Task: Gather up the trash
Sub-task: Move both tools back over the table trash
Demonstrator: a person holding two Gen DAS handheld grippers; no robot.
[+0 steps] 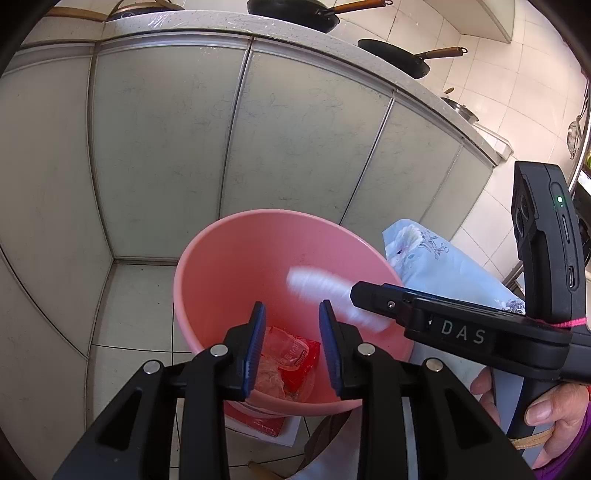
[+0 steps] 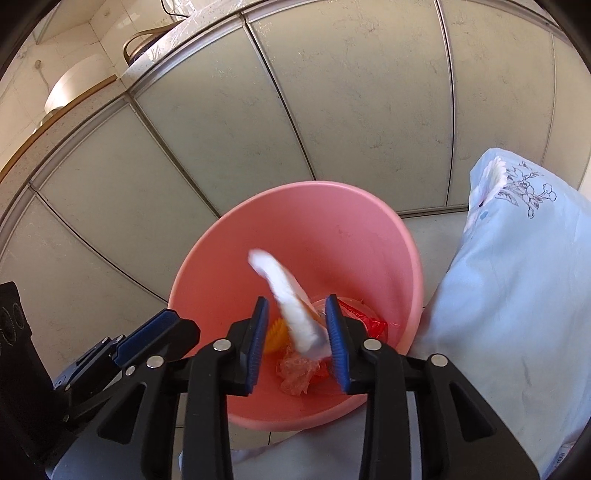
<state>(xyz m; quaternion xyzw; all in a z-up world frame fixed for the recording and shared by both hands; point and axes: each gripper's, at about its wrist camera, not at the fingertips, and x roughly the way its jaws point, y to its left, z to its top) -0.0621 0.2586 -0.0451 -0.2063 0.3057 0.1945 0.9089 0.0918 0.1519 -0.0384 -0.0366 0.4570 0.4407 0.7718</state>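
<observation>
Over pink bin [image 2: 343,221], blurred white scrap [image 2: 291,302]

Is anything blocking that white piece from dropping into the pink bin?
Nothing visible. The blurred white piece sits between the right gripper's parted jaws, directly above the open pink bin, which holds only wrappers at the bottom.

Premises present as a domestic kitchen. Pale cabinet doors [image 1: 166,147] run beneath a speckled stone countertop [image 1: 207,22]. Two dark frying pans [image 1: 295,14] with wooden handles rest on it. White wall tiles [image 1: 491,66] and floor tiles [image 1: 136,306] surround.
</observation>
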